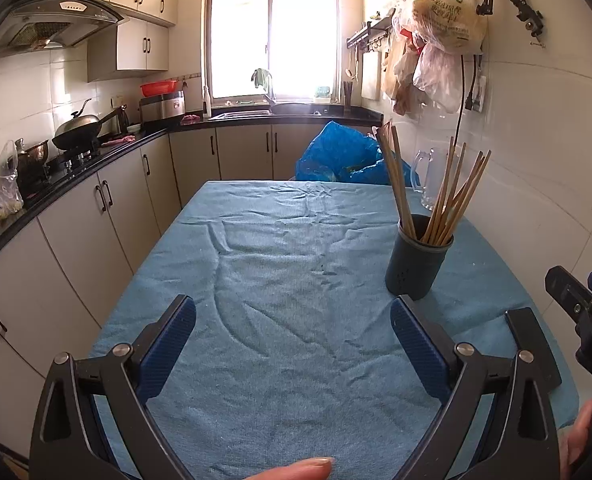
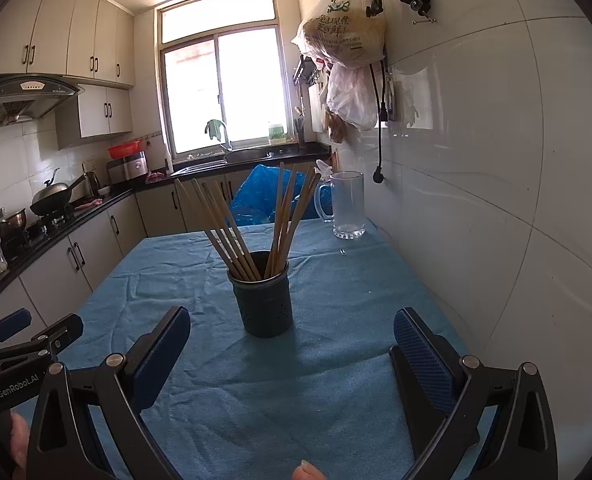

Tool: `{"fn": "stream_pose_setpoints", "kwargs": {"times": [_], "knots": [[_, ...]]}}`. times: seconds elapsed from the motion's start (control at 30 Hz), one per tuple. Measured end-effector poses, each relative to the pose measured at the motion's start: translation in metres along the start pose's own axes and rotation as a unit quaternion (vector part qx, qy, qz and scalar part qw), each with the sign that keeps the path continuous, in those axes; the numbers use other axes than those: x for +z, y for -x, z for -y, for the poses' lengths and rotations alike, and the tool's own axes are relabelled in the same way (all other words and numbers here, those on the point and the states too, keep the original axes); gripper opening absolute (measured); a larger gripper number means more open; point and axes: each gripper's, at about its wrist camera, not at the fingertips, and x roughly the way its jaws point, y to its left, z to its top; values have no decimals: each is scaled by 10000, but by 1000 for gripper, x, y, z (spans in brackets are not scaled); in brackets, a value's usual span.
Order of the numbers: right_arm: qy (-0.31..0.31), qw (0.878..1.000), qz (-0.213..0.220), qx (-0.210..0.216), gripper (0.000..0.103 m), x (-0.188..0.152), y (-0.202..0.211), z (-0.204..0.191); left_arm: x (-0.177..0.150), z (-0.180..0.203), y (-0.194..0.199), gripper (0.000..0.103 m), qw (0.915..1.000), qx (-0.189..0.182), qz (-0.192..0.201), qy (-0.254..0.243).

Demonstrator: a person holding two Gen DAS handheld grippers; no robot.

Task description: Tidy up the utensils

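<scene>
One dark holder of roughly ten chopsticks, one glass mug far right; both grippers' fingers wide, tabletop bare near-left.

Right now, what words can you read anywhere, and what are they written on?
"GenRobot.AI": on the left hand-held gripper, seen from the right wrist view.
Green Chinese print with a logo: on the hanging plastic bag, too blurred to read surely.
Range hood panel: too small to read.

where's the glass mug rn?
The clear glass handled mug stands upright at the table's far right, near the white tiled wall, behind the dark perforated chopstick holder in the right wrist view.
</scene>
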Motion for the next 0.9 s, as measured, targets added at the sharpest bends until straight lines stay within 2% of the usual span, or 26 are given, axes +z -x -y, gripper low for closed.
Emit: {"fn": "stream_pose_setpoints", "kwargs": {"times": [0.9], "knots": [[98,9998,-183,-24,103,-6,-6,-5,-6,-1,-7,97,9999,7,-118,39]]}}
